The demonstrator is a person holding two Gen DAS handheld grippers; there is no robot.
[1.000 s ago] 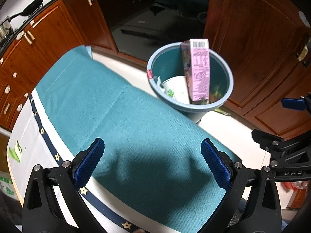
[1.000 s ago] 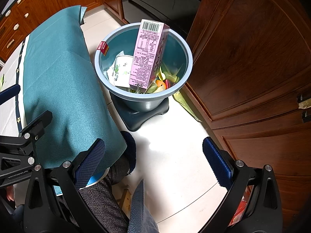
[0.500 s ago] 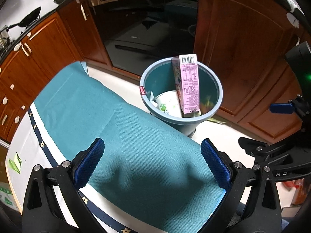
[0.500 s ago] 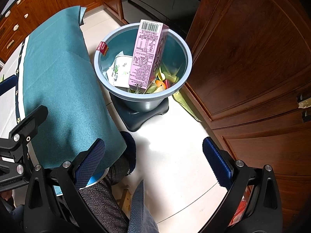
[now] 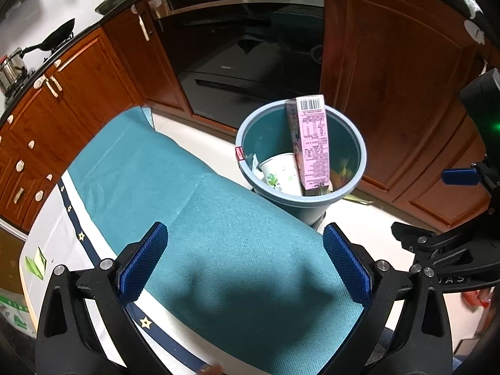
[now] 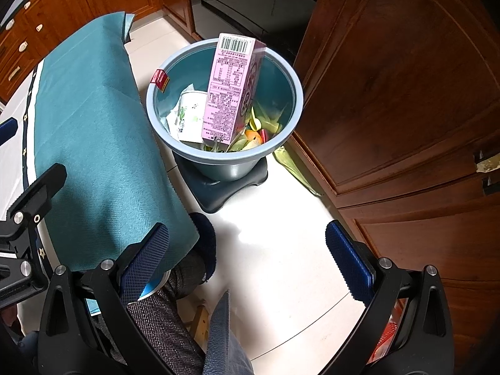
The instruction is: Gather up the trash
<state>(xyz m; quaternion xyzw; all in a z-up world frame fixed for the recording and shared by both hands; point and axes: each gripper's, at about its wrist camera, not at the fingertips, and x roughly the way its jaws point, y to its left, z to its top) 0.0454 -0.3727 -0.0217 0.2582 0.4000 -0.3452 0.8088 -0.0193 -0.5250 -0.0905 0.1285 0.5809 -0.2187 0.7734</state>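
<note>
1. On the far left of the left wrist view, a small green paper scrap [image 5: 35, 264] lies on the white part of a table [image 5: 47, 228], near its edge.
2. A teal woven cloth with a navy star-patterned border [image 5: 200, 218] covers most of that table and hangs over its edge toward the floor.
3. The left gripper [image 5: 245, 261] hovers above the cloth with its blue-padded jaws spread wide and nothing between them.
4. Just past the cloth's edge, a round blue-grey plastic trash bin [image 5: 359, 153] stands on a pale tiled floor [image 6: 281, 250], on a dark base [image 6: 218, 190].
5. Inside the bin, a tall pink drink carton with a barcode on top [image 6: 231, 93] stands upright, tilted slightly, its top rising above the rim.
6. A white paper cup with green print [image 6: 189, 115] lies to the left of the carton, touching it; green and orange food scraps [image 6: 259, 128] sit to the carton's right.
7. A small red tag [image 6: 160, 79] clings to the bin's left rim.
8. The right gripper [image 6: 247, 261] hangs over the floor near the bin, jaws wide apart and empty.
9. Below it, a person's leg in grey patterned fabric [image 6: 162, 322] shows.
10. Brown wooden cabinet doors [image 6: 406, 93] fill the right side.
</note>
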